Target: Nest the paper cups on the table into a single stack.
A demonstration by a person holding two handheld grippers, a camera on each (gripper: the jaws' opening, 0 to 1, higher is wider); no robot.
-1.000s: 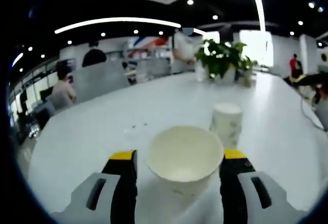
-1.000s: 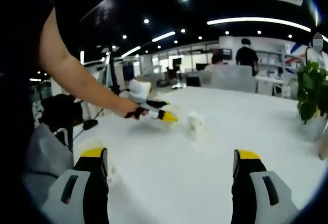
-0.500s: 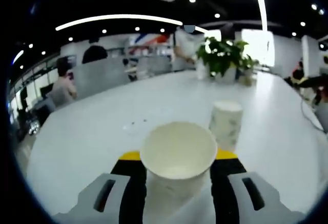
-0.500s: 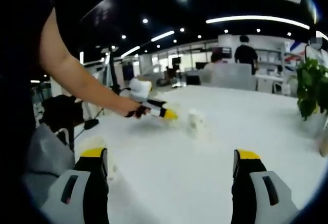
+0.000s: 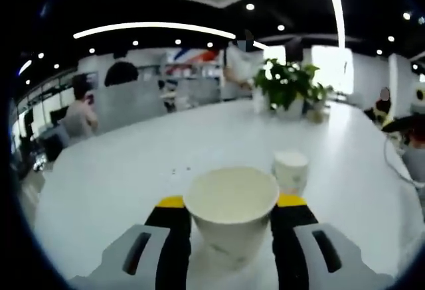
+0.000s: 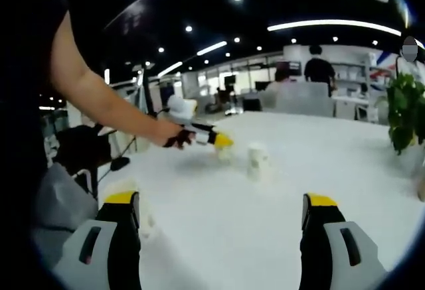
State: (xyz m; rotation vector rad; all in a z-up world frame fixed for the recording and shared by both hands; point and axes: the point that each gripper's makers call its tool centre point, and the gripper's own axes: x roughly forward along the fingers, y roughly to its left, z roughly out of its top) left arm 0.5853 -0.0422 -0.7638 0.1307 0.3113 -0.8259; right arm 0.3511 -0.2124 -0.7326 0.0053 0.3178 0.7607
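The left gripper (image 5: 229, 214) is clamped narrow on an upright paper cup (image 5: 231, 200); a second cup (image 5: 290, 168) stands on the white table (image 5: 119, 170) at 1 o'clock, just behind. The right gripper (image 6: 222, 223) gapes wide, holding nothing; at its 11 o'clock the person's forearm (image 6: 106, 101) reaches out over the table.

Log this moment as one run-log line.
left gripper: shut on paper cup | second cup: upside down on table | right gripper: open, empty

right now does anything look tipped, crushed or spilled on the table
Nothing stands out. The left hand-held gripper holds an upright paper cup with a round, undented rim. The second cup stands upside down on the white table, not toppled. No spill shows.
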